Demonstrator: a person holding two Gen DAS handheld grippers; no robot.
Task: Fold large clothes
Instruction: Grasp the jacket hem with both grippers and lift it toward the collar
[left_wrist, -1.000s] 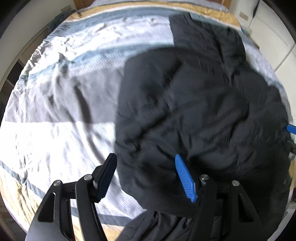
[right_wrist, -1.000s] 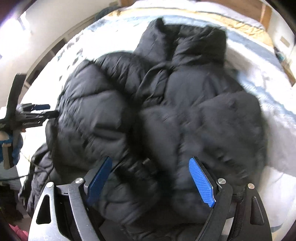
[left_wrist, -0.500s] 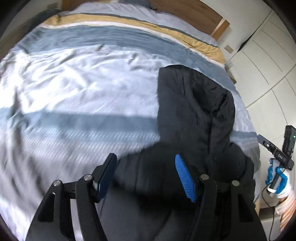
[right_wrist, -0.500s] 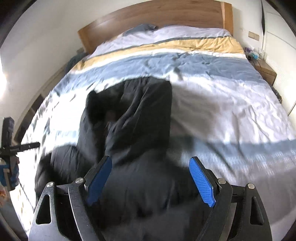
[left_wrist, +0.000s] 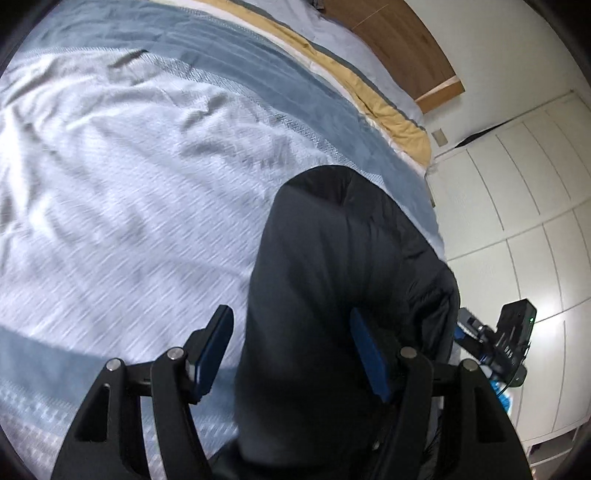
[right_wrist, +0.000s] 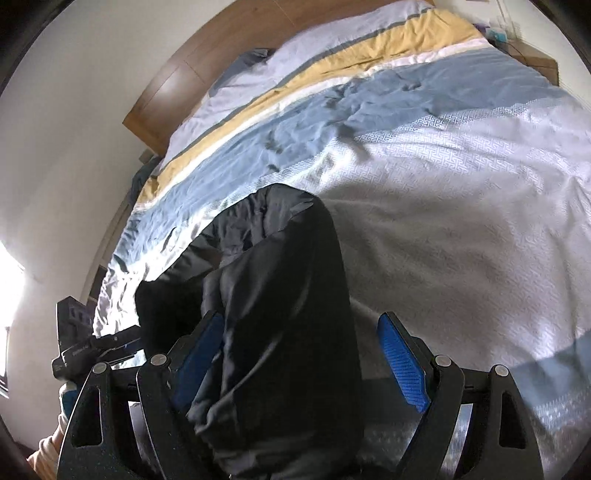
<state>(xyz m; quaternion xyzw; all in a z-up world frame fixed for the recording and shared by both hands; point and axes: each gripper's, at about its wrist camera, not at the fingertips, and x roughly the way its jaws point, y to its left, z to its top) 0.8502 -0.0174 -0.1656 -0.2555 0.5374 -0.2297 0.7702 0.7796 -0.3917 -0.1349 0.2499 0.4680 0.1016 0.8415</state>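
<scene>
both hand-held grippers, left (left_wrist: 291, 350) and right (right_wrist: 303, 354), gape over the black puffer jacket (left_wrist: 332, 295); no legible writing.

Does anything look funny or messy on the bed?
Yes. The black jacket lies bunched in a lumpy heap near the bed's edge, not flat or folded. The striped bedspread is wrinkled. Nothing looks spilled or broken.

I see a bed (left_wrist: 129, 166) under a striped blue, white and yellow cover, a wooden headboard (right_wrist: 192, 62) against a pale wall (right_wrist: 74, 110), white panelled wardrobe doors (left_wrist: 524, 221), and bright daylight at the far left.
</scene>
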